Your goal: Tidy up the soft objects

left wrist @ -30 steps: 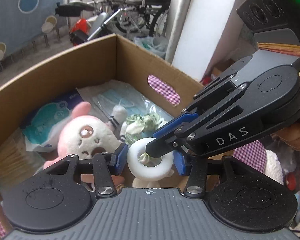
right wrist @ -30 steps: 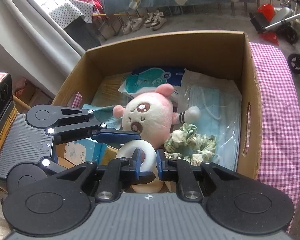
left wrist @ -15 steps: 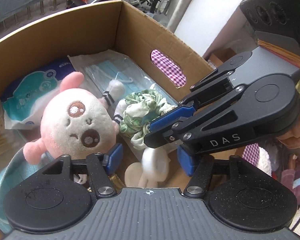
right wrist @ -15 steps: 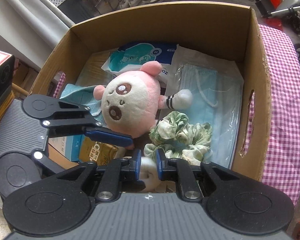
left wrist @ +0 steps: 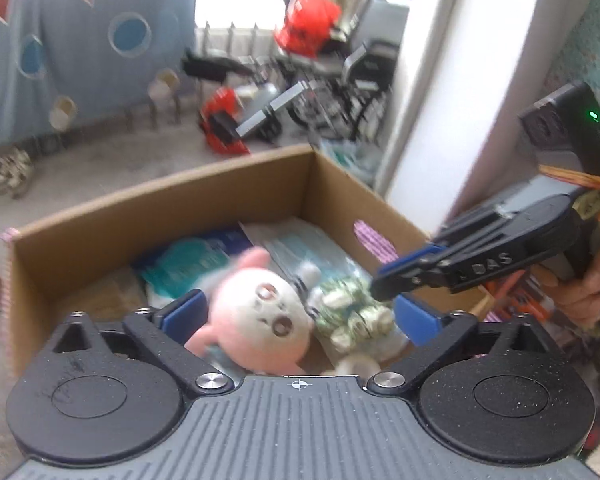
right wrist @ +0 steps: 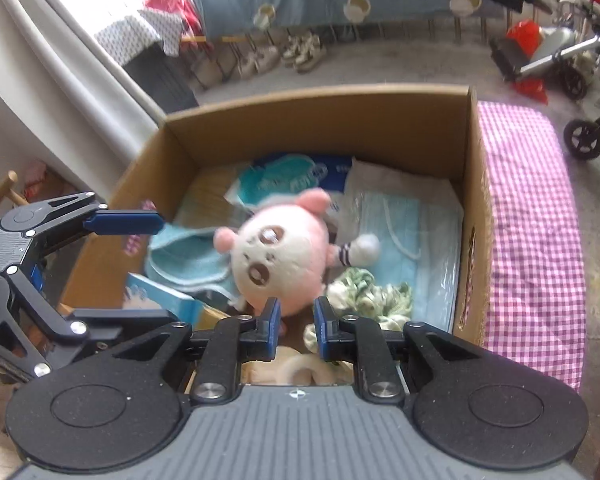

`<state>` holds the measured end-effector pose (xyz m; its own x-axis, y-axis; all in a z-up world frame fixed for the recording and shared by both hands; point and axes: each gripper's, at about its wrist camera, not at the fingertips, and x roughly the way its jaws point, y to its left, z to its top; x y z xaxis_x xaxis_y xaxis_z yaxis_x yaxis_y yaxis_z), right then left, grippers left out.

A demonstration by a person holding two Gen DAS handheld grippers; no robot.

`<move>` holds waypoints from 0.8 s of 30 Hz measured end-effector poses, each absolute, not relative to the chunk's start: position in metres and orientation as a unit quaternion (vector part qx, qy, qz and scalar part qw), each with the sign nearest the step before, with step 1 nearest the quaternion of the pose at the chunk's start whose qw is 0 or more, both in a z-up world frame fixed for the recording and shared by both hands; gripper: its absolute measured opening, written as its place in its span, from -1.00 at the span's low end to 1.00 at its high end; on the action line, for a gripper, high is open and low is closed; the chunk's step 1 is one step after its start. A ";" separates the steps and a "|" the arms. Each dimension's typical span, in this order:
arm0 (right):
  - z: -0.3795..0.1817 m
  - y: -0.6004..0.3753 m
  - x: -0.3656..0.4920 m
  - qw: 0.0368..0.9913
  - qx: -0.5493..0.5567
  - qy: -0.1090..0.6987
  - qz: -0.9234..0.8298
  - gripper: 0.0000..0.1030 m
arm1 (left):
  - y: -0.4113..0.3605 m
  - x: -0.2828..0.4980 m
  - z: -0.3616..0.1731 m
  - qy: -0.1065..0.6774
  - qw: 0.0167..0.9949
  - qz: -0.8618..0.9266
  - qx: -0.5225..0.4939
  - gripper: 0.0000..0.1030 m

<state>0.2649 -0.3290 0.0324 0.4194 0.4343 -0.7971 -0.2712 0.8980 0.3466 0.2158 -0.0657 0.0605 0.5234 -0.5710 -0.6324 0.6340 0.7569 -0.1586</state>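
Cardboard box (right wrist: 320, 120) sits open-topped in front of you with the soft stuff piled inside. Your left gripper (left wrist: 296, 310) is spread wide, its jaws have just been swinging open, and nothing is pinched between the blue pads; you only see the box contents through the gap. Your right gripper (right wrist: 296, 320) has its jaws nearly together with a slim gap, and they've eased apart a touch. No pad is pressing on anything that I can see.

White ring (right wrist: 296, 368), the soft doughnut-looking thing, lies at the near end of the box floor, right under the right gripper's fingertips and mostly hidden by the gripper body. From the left wrist view you catch just a pale curve of it (left wrist: 356, 364) at the bottom edge of the opening.

Pink plush (right wrist: 280, 252) with the round cream face takes up the middle of the box, one striped arm sticking out to the right. Green scrunchie (right wrist: 368, 292) is bunched just beside it, toward the near right corner. Behind that, a bag of blue face masks (right wrist: 404, 220) lies flat against the right wall, and a teal tissue pack (right wrist: 288, 178) rests at the far end. A light blue cloth (right wrist: 184, 256) sits left of the plush.

Left view is pretty motion-blurred, so finer detail there is a wash. You can see a hand (left wrist: 584, 292) wrapped on the right gripper's handle. Box is standing on a purple checked cloth (right wrist: 528, 220).
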 end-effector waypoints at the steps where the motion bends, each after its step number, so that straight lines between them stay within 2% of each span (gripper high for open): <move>1: 0.041 -0.329 0.259 0.847 0.085 0.481 0.209 -0.44 | -0.061 0.210 0.066 0.327 0.882 -0.335 0.048 0.99; 2: 0.049 -0.328 0.252 0.856 0.085 0.465 0.206 -0.29 | -0.057 0.204 0.071 0.313 0.891 -0.324 0.051 0.99; 3: 0.057 -0.327 0.244 0.865 0.086 0.451 0.203 0.16 | -0.055 0.200 0.075 0.304 0.899 -0.312 0.053 0.99; 4: 0.064 -0.327 0.236 0.873 0.090 0.436 0.198 0.51 | -0.052 0.196 0.079 0.298 0.905 -0.299 0.053 0.99; 9: 0.094 -0.323 0.192 0.912 0.112 0.356 0.170 1.00 | -0.043 0.181 0.087 0.301 0.925 -0.229 0.047 0.99; 16: 0.101 -0.308 0.140 0.944 0.123 0.291 0.097 1.00 | -0.043 0.156 0.089 0.280 0.943 -0.165 0.070 0.99; 24: 0.089 -0.291 0.111 0.959 0.090 0.269 -0.004 1.00 | -0.036 0.143 0.073 0.300 0.938 -0.173 0.018 0.99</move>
<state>0.1111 -0.2914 0.0891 0.8549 0.0406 -0.5172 0.0561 0.9839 0.1699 0.1432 -0.0359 0.0725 0.7603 -0.3142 -0.5685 0.3358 0.9393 -0.0700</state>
